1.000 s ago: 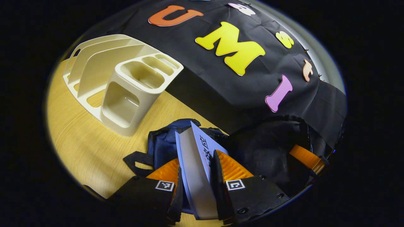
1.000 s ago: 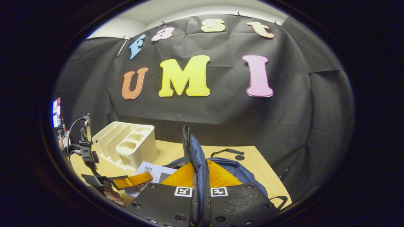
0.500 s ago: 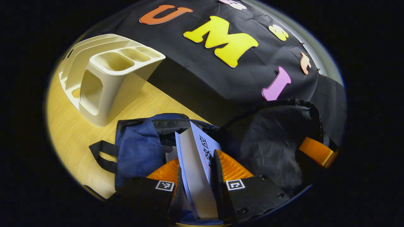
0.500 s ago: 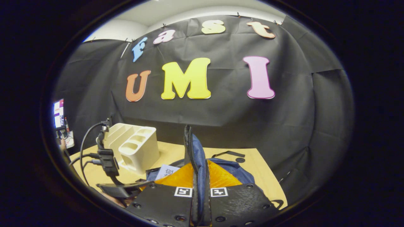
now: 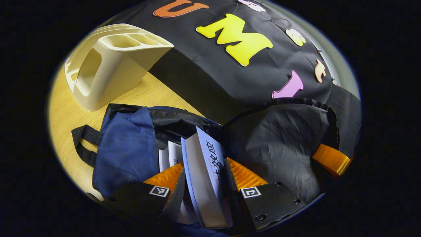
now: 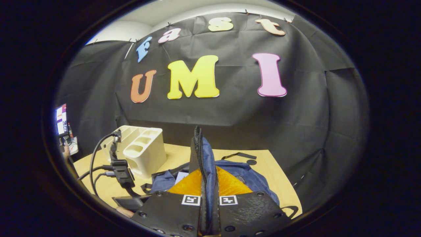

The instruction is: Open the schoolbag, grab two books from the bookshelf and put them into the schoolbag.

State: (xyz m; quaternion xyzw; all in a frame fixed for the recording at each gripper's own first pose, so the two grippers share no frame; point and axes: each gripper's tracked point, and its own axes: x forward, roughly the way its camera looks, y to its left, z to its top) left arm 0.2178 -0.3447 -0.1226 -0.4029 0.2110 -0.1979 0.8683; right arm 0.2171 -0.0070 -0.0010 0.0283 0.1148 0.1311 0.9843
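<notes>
The dark blue schoolbag (image 5: 128,148) lies open on the table, its black lining (image 5: 279,141) held up. My left gripper (image 5: 204,164) is down in the bag's mouth with a light blue book (image 5: 204,177) standing between its fingers; the jaws are wider than the book, with a gap on the left side. Another book (image 5: 169,154) shows inside the bag beside it. My right gripper (image 6: 207,174) is shut on the bag's zipper flap (image 6: 204,151) and holds it upright; one of its fingers (image 5: 330,159) shows behind the lining. The cream bookshelf (image 5: 111,62) stands without books to the left.
The wooden table (image 5: 65,112) reaches to the black cloth wall. The bag's black straps (image 5: 85,144) lie toward the shelf (image 6: 144,151). The left gripper's body with its cables (image 6: 121,171) sits low left in the right gripper view. A small screen (image 6: 61,118) glows at far left.
My left gripper has gone down into the bag with the book, and its jaws have spread apart off the book. The right gripper keeps the flap raised.
</notes>
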